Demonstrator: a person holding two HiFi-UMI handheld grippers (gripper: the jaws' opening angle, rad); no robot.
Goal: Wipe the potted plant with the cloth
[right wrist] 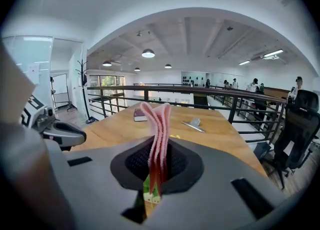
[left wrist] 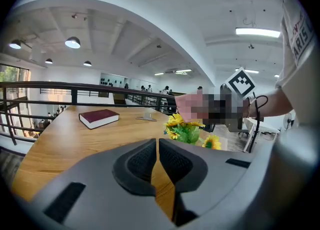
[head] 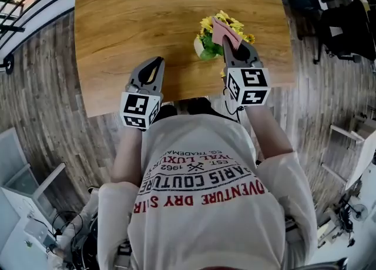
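In the head view, both my forearms reach forward over the near edge of the table (head: 135,27). The left gripper (head: 158,62) points ahead over bare wood, its jaws pressed together with nothing in them. The right gripper (head: 233,44) sits higher, its tip over the potted plant (head: 207,46). It pinches a pink cloth (head: 225,32), which lies against the yellow flowers. The plant stands ahead and to the right of the left gripper.

In the left gripper view, the two pads meet in a thin seam with only table showing past them. The plant is ahead and slightly right, and a red book (left wrist: 99,118) lies ahead to the left.

In the right gripper view, the jaws are clamped on the folded cloth, which stands up from between them. A scrap of green shows just below the pads. The left gripper is off to the left.
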